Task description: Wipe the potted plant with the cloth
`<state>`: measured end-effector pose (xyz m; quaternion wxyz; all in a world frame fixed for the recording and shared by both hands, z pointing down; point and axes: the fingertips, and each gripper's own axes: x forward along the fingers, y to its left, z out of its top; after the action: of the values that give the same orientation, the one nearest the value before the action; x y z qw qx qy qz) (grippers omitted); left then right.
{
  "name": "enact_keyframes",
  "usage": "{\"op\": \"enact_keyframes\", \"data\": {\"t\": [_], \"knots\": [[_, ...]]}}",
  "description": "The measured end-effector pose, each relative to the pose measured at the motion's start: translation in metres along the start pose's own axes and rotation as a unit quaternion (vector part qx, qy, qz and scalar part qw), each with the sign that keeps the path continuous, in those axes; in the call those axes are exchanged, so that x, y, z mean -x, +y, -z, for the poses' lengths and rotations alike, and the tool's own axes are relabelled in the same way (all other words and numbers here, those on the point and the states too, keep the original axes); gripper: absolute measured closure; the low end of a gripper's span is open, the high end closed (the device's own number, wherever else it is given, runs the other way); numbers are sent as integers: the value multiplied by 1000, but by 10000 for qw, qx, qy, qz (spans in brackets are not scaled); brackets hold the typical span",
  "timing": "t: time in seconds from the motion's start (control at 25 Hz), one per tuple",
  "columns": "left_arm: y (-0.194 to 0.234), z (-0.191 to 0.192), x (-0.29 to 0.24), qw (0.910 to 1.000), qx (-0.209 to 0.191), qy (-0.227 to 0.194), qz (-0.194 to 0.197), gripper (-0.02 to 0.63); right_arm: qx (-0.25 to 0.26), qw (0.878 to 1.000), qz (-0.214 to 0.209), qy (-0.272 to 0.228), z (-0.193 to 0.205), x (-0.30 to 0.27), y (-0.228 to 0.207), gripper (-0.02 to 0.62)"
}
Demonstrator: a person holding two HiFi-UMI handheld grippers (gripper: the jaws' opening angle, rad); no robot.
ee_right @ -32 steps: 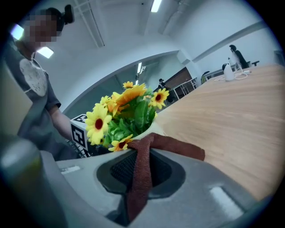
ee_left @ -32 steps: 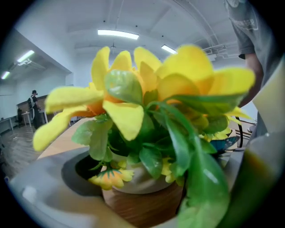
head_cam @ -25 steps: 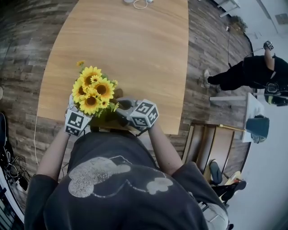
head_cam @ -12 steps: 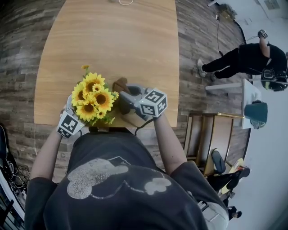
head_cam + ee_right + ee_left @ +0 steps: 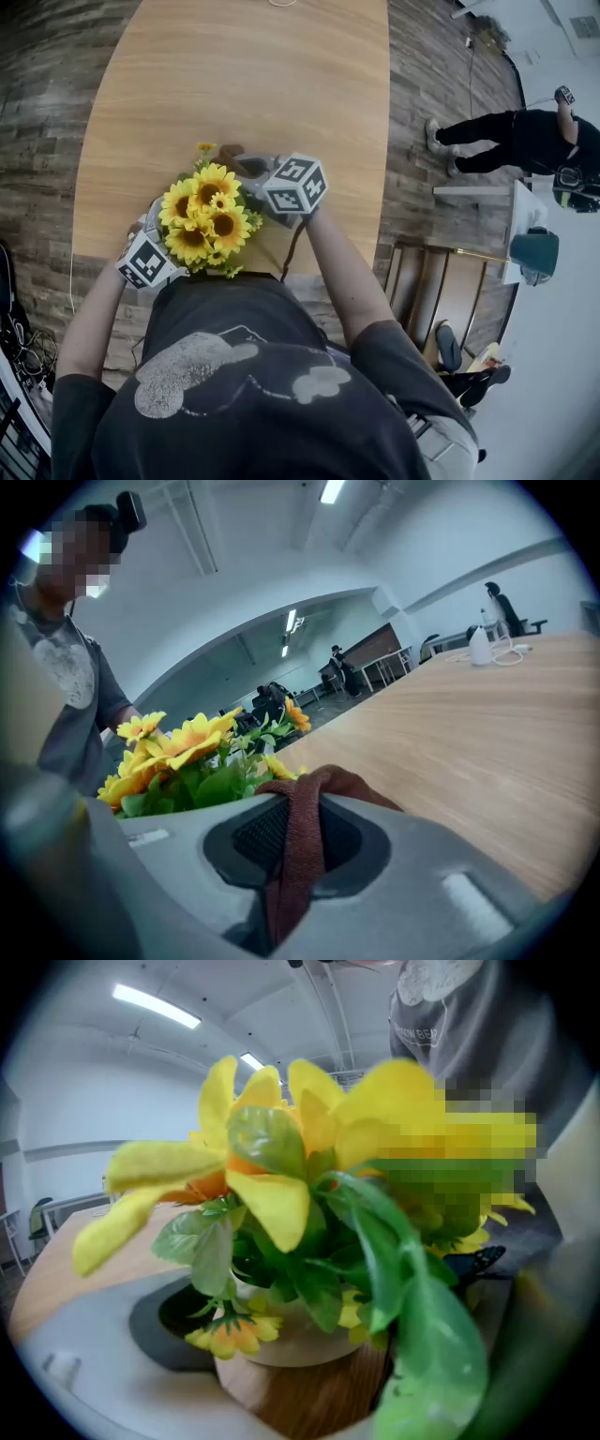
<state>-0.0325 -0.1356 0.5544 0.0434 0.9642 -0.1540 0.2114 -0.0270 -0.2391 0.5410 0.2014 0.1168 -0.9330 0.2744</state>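
On the left, my left gripper (image 5: pixel 145 261) sits tucked under the blooms, so the head view hides its tips. Its own view shows the jaws closed on the potted plant (image 5: pixel 208 217) at its wooden pot (image 5: pixel 300 1382), though leaves blur the right-hand jaw. The plant stands at the near edge of the table (image 5: pixel 262 84). Just right of it, my right gripper (image 5: pixel 265 174) pinches the brown cloth (image 5: pixel 298 841) tight, beside the far flowers.
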Motion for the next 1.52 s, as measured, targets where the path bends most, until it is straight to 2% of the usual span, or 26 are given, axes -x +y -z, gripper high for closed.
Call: {"op": "enact_keyframes", "data": {"t": [0.12,0.28,0.72,1.0,1.12,1.24,1.4,1.52], "knots": [[0,2,0,10000,45,-2,27,38,-195,9996,-190,71,7,-8,5,551],[2,6,-2,9992,374,-112,16,31,-505,9986,-159,-84,17,0,5,551],[6,6,1,9989,415,-166,-143,35,-931,9940,448,-344,60,34,28,552],[11,4,6,9968,464,-268,-589,58,-873,9936,664,-283,95,40,77,551],[11,2,7,9955,487,-333,-740,63,-857,9892,1082,-502,96,43,78,551],[11,1,14,9915,662,-486,-1005,75,-878,9826,1460,-736,95,56,76,551],[11,-7,33,9786,1204,-791,-1470,27,-984,9690,1955,-1147,95,89,73,551],[7,-2,40,9696,1399,-799,-1840,7,-979,9619,2148,-1378,93,113,65,551]]}}
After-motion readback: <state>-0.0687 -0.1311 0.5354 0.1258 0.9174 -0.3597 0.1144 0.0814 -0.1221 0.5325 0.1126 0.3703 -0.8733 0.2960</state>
